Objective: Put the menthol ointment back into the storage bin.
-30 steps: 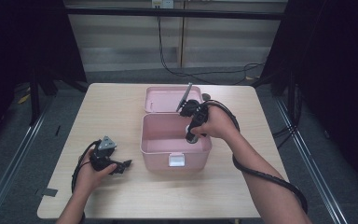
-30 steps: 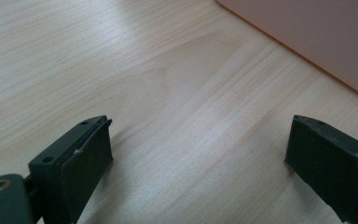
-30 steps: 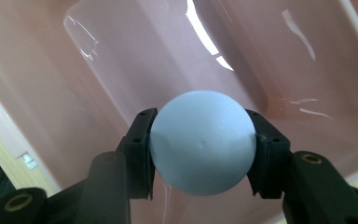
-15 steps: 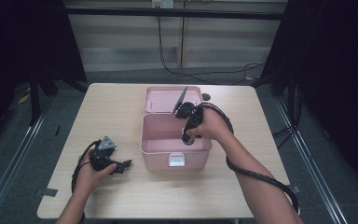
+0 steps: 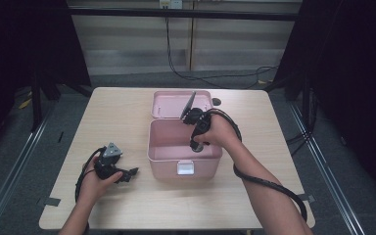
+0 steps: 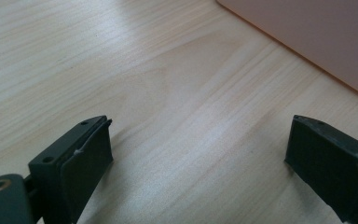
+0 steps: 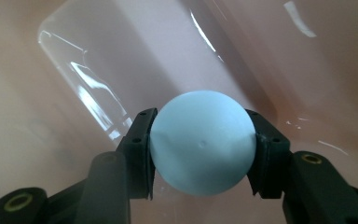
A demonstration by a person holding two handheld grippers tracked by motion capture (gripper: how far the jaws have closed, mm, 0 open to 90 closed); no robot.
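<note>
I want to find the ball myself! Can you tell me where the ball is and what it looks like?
Look at the wooden table, then at the pink box with its lid open in the middle. The right gripper reaches down inside that box, and the ball sits squeezed between its two black jaws. It is round, smooth and pale blue, against pink walls and black jaws.

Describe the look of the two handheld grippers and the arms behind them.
Both are black. The left gripper carries a grey three-cornered plate on top, and a black cable loops from it beside the hand. The right gripper has two blocky black jaws with small screw holes and brass-coloured eyelets lower down; its thick black cable trails along the forearm. Both forearms are bare, with no sleeves showing.
</note>
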